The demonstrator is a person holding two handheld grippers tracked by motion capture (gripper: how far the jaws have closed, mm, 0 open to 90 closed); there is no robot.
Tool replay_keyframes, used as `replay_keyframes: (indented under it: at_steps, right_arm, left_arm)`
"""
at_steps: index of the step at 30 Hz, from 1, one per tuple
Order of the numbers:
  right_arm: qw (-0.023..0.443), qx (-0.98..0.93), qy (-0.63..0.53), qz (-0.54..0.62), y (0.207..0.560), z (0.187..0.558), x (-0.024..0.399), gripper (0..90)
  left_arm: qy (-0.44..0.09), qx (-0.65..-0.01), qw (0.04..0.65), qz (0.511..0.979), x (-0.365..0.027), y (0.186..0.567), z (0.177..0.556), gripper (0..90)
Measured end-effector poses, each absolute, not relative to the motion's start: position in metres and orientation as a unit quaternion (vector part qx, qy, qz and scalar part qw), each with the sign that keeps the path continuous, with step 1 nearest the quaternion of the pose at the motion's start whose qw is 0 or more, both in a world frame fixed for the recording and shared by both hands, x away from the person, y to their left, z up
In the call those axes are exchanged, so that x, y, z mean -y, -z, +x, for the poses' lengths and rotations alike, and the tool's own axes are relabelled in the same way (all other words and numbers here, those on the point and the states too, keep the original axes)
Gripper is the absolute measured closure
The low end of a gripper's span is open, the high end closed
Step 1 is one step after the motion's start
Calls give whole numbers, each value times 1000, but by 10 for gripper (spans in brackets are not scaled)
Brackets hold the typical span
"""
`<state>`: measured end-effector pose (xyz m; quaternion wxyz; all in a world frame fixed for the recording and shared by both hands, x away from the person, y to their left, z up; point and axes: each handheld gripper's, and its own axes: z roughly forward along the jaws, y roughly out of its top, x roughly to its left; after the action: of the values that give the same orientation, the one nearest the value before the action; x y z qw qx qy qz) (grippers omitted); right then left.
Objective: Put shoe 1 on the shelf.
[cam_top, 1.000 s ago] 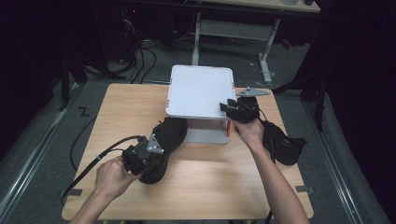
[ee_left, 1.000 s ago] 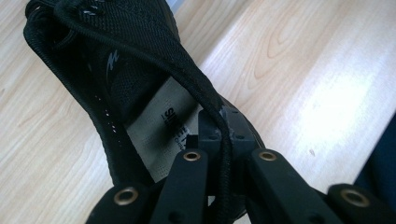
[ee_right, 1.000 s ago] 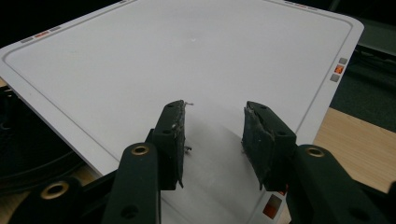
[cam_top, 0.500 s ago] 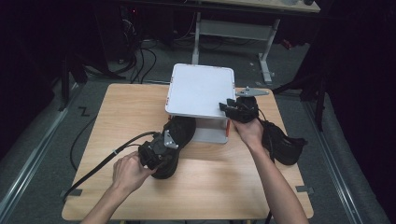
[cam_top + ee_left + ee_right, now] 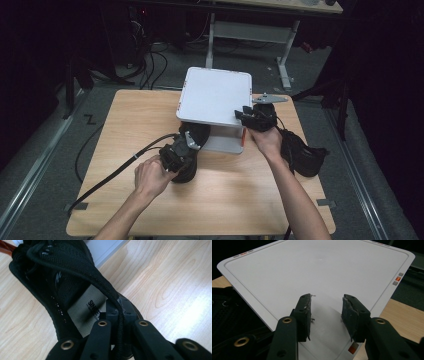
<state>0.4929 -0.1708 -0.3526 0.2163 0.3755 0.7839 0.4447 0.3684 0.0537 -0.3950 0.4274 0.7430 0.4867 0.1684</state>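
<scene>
Two black shoes and one white box (image 5: 215, 95) are seen on the worktop (image 5: 125, 130). One shoe (image 5: 192, 145) lies at the box's front, its lace (image 5: 110, 293) pinched in the closed left tool (image 5: 120, 312). The right tool (image 5: 325, 312) is held open over the box lid; the second shoe (image 5: 302, 155) lies beside that forearm.

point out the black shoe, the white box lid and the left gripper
black shoe (image 5: 50, 285), left gripper view, on its mesh upper
white box lid (image 5: 215, 95), high view, middle of its flat top
left gripper (image 5: 119, 312), left gripper view, where its jaws pinch the shoe's lace
</scene>
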Motion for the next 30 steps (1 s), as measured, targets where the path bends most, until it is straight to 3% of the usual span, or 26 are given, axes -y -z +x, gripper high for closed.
replay_keyframes:
  at_steps: [30]
  right_arm:
    - [212, -787, -442, 375, 351, 493, 172, 598]
  left_arm:
    - [-221, -495, 426, 724, -35, 420, 435, 868]
